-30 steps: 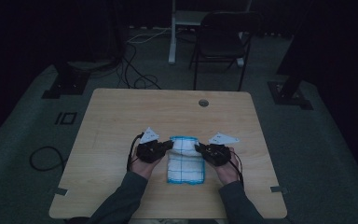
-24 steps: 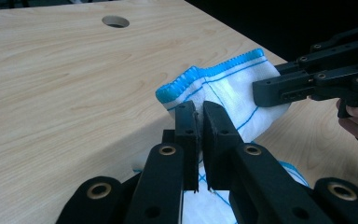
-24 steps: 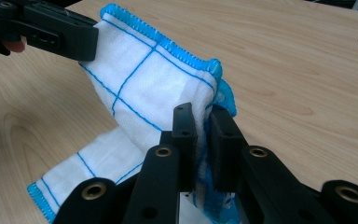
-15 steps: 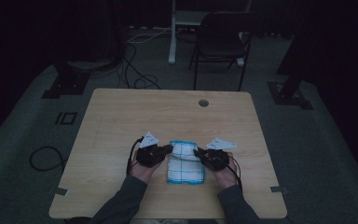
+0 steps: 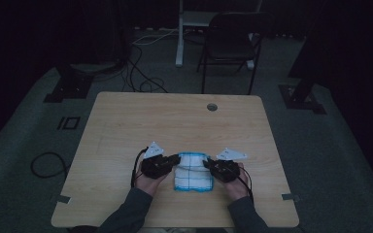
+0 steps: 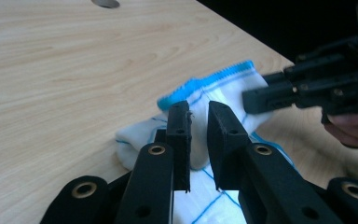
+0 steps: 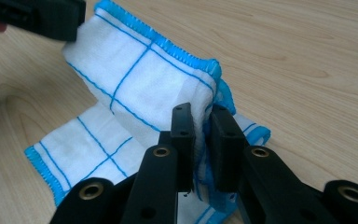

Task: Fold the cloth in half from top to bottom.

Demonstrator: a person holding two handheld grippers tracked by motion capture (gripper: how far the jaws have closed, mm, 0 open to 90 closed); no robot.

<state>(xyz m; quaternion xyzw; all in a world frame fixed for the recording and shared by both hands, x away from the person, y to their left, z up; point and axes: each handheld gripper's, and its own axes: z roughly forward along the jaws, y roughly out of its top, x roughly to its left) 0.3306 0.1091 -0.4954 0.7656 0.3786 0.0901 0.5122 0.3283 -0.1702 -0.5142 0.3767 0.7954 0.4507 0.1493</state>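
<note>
While pinching the blue-checked cloth (image 5: 193, 172) from either side near the worktop's (image 5: 175, 121) front edge, left tongs (image 6: 198, 123) and right tongs (image 7: 203, 128) both clenched on fabric, folded edge lifted

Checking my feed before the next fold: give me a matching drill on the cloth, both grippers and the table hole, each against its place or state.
1. cloth
2. left gripper
3. right gripper
4. table hole

a. far part of the tabletop
b. pinches the cloth's left edge
c. white, blue grid lines
d. pinches the cloth's right edge

Pairs: 1-c, 2-b, 3-d, 4-a
</note>
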